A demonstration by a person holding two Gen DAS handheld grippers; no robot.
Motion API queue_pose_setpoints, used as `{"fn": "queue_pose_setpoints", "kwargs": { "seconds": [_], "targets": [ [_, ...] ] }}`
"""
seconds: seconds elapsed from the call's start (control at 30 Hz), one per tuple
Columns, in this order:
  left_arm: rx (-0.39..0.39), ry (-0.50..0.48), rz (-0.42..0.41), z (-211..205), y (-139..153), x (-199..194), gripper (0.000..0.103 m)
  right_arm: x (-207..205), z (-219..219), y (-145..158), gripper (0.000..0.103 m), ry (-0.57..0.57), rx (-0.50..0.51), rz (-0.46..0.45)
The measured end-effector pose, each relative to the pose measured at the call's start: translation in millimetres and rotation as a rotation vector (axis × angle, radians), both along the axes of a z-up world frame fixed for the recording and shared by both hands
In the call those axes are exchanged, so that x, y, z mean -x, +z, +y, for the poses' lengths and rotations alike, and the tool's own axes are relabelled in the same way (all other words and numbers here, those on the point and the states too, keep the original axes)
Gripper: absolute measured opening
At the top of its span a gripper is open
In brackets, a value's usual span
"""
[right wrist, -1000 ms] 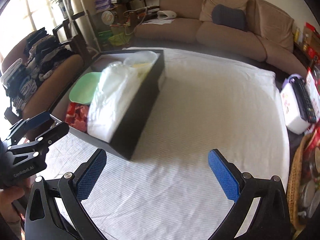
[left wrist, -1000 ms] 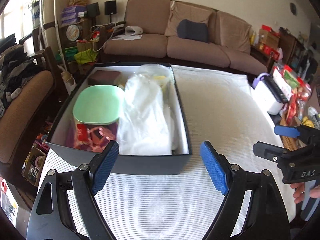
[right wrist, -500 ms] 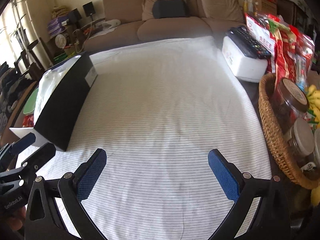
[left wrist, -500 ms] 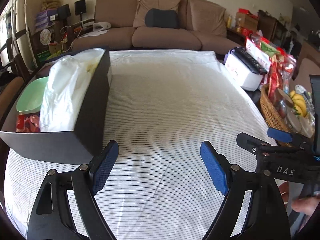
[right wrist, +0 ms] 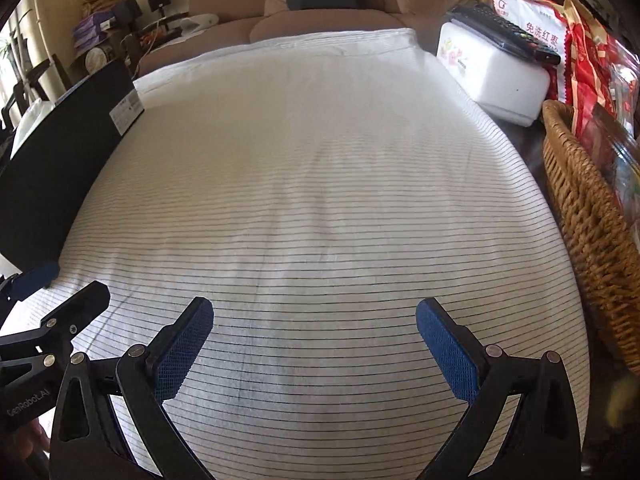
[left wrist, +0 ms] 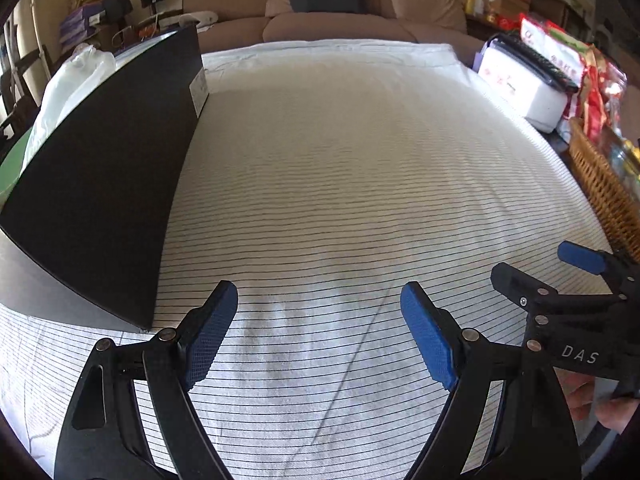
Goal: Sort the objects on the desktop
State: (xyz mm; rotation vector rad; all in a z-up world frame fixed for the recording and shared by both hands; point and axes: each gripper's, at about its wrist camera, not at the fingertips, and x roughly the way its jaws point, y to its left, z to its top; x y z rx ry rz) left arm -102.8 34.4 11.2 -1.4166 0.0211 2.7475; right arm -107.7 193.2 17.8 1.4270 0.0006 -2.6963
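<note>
Two grippers: left gripper [left wrist: 320, 332] and right gripper [right wrist: 314, 344], each with blue pads spread wide and nothing between them, both low over the striped tablecloth [left wrist: 360, 168]. Each gripper also shows at the edge of the other's view.

One black box [left wrist: 108, 184], on the cloth at the left, just beside the left gripper. Its dark side wall faces the camera; one white plastic bag [left wrist: 68, 88] and a sliver of one green lid [left wrist: 8, 168] show above the rim. One white label [left wrist: 199, 94] on the box's far end.

One white case [right wrist: 492, 76] at the right table edge, with one black remote [right wrist: 504, 34] lying on top. One wicker basket [right wrist: 588, 216] near it, red snack packets [right wrist: 588, 56] behind. One brown sofa [left wrist: 328, 4] beyond the table.

Change from a second ago: both views then looked down into the box; the grippers have since swung right and lower, so the box now sits at the left margin, contents mostly hidden. The spread of both grippers is unchanged.
</note>
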Motion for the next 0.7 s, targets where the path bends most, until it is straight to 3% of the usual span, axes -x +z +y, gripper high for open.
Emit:
{"fn": "queue_pose_setpoints", "kwargs": {
  "seconds": [0.13, 0.27, 0.47, 0.7],
  "targets": [
    [-0.022, 0.007, -0.01, -6, -12, -2, 0.082, -2, -6, -6, 0.103, 0.023, -0.051, 0.025],
    [-0.008, 0.001, 0.005, -8, -14, -6, 0.085, -5, -5, -7, 0.103, 0.01, -0.048, 0.044],
    [-0.001, 0.002, -0.011, -6, -17, -3, 0.098, -5, -6, -7, 0.103, -0.004, -0.051, 0.044],
    [-0.007, 0.026, -0.014, -5, -19, 3, 0.1, -6, -5, -7, 0.103, -0.006, -0.049, 0.043]
  ]
}}
